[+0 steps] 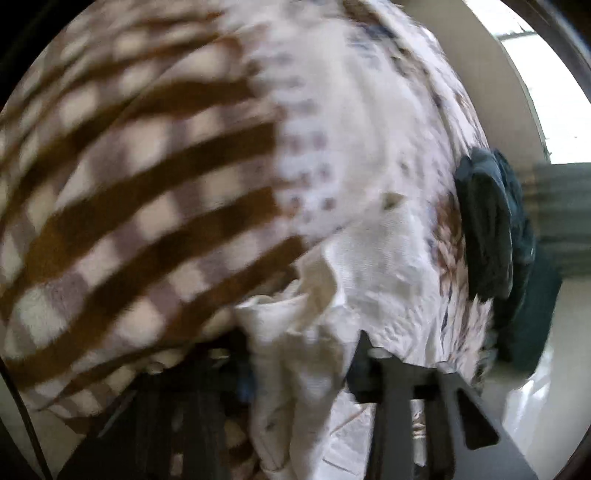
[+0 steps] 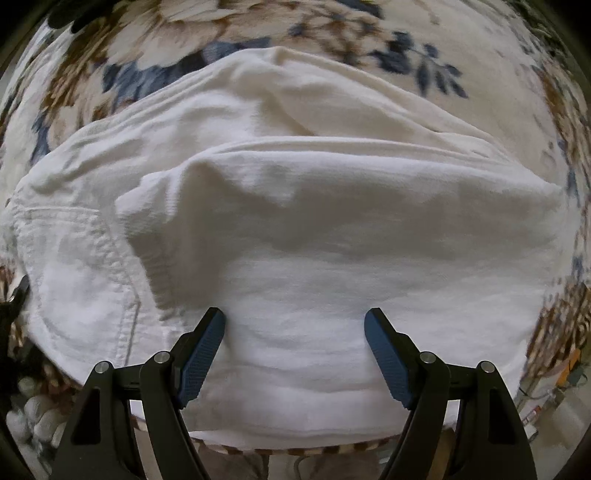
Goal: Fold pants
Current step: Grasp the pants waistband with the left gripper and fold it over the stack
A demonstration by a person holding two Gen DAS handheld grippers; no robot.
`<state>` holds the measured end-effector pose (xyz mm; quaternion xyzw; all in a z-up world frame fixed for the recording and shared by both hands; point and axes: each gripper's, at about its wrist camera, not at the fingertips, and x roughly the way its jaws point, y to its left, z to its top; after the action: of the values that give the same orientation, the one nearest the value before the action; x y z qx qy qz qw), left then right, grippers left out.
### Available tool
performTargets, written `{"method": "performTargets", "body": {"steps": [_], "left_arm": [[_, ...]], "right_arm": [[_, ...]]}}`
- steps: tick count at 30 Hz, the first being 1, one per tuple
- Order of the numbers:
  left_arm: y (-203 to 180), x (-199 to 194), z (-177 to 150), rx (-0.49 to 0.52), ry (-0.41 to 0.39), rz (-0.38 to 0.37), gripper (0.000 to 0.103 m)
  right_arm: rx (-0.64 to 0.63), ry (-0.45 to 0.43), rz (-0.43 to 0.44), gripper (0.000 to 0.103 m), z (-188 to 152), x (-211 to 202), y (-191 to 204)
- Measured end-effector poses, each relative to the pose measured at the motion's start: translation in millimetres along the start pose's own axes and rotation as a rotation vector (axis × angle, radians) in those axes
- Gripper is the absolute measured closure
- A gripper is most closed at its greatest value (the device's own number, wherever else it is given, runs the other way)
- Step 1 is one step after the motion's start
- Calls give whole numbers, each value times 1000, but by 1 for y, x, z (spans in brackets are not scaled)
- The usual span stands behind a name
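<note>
White pants (image 2: 295, 229) lie on a floral bedspread (image 2: 332, 33), folded over so one layer rests on another, with a pocket seam at the left. My right gripper (image 2: 294, 325) is open just above the near part of the pants, its blue-padded fingers (image 2: 201, 358) spread wide and empty. In the blurred left wrist view, a bunch of the white pants fabric (image 1: 295, 332) sits between the dark fingers (image 1: 391, 373) of my left gripper (image 1: 303, 354), which looks shut on it.
A brown and cream checked blanket (image 1: 129, 192) fills the left of the left wrist view. A dark green garment (image 1: 491, 229) lies at the bed's right edge, with a wall and bright window (image 1: 554, 92) beyond. White lumpy objects (image 2: 33, 413) sit at lower left of the right view.
</note>
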<state>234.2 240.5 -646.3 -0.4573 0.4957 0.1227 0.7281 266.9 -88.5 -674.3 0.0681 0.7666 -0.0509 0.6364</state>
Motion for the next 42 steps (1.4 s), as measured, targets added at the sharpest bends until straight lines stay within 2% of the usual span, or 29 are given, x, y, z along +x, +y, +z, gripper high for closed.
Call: {"method": "performTargets", "body": {"steps": [4, 7, 9, 12, 15, 19, 24, 29, 33, 39, 42], "left_arm": [[-45, -27, -16, 211, -94, 109, 78], [-81, -43, -34, 346, -148, 156, 80], [-103, -53, -45, 411, -166, 160, 80], [-138, -66, -65, 504, -198, 179, 81], [-171, -72, -90, 594, -223, 199, 81], [-207, -70, -131, 704, -225, 210, 81], [-247, -60, -181, 806, -190, 186, 82], [-279, -47, -234, 910, -145, 145, 82], [-302, -28, -285, 996, -80, 111, 82], [-306, 27, -363, 1123, 65, 123, 82], [-298, 57, -398, 1187, 129, 156, 82]], "right_arm": [[21, -21, -15, 22, -2, -2, -18], [3, -25, -32, 20, -4, -3, -33], [-4, -29, -58, 12, -5, -5, -43], [-16, -59, -144, 12, -5, -11, -65], [-10, -98, -186, 11, -5, -20, -92], [13, -128, -172, 11, -5, -32, -134], [59, -134, -121, 11, -7, -35, -184], [123, -139, -110, 11, -26, -30, -242], [194, -118, -90, 11, -41, -21, -290], [339, -77, -69, 11, -73, 0, -372], [399, -59, -41, 11, -86, 7, -409]]}}
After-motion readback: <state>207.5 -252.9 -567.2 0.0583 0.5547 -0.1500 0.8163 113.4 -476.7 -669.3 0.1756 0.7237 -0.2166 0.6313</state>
